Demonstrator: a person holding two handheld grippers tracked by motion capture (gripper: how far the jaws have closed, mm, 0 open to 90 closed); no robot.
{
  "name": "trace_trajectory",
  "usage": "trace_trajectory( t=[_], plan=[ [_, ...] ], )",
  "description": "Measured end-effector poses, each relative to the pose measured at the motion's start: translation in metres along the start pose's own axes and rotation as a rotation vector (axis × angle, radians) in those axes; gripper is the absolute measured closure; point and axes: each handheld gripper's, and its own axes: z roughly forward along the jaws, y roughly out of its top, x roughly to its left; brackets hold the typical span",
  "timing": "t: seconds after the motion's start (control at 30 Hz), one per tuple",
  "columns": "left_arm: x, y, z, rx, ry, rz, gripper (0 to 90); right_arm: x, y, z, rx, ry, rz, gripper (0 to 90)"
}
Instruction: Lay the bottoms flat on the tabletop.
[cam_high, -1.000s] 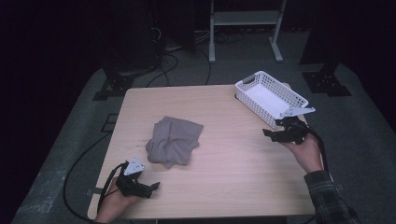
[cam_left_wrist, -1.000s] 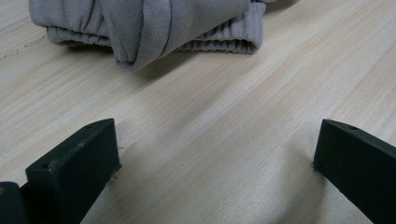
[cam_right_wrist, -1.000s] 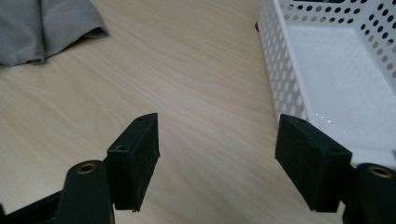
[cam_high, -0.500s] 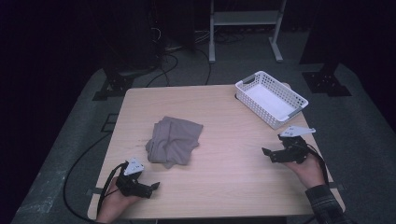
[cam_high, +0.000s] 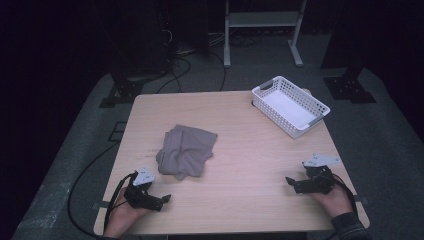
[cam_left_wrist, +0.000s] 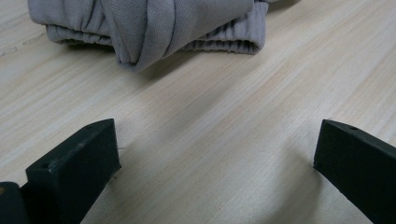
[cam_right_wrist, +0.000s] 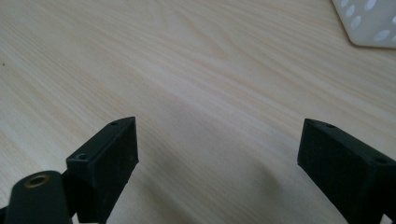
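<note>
Toward the far right corner of the wooden surface (cam_high: 250, 150) sits a white perforated basket (cam_high: 290, 105), set at an angle, with nothing visible inside it but its pale floor. From above, a folded grey cloth (cam_high: 187, 151) lies left of centre, well apart from the basket, and both tools rest near the person's edge — the left tool (cam_high: 161, 200) just in front of the cloth's near edge, the right tool (cam_high: 291, 183) far off to the cloth's right with bare wood between them. Along the left tool's own view, the cloth (cam_left_wrist: 149, 28) shows its rolled folds and an elastic hem, close ahead of the jaws yet not touching them; the jaws stand wide apart over bare wood. Along the right tool's view, the jaws are spread wide and hold nothing, having just been opening, and a corner of the basket (cam_right_wrist: 369, 21) appears at the upper right.
</note>
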Motion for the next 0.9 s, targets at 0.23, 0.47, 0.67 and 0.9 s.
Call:
trace_trajectory(
  t=[0.23,0.47,0.67,0.9],
  plan=[
    [-0.002,0.01,-0.011,-0.068,0.037,0.021,0.0,-0.002,-0.006,0.006,0.012,-0.014,-0.006,11.1],
    [0.006,0.032,-0.014,-0.112,0.055,0.037,0.3,-0.003,-0.009,0.007,-0.005,-0.006,0.02,11.2],
    [0.017,0.047,-0.007,-0.141,0.039,0.044,13.6,-0.006,-0.01,0.007,0.004,0.019,0.05,11.4],
    [0.024,0.057,0.006,-0.113,-0.024,0.036,35.5,-0.005,-0.011,0.007,0.004,0.022,0.043,11.4]
  ],
)
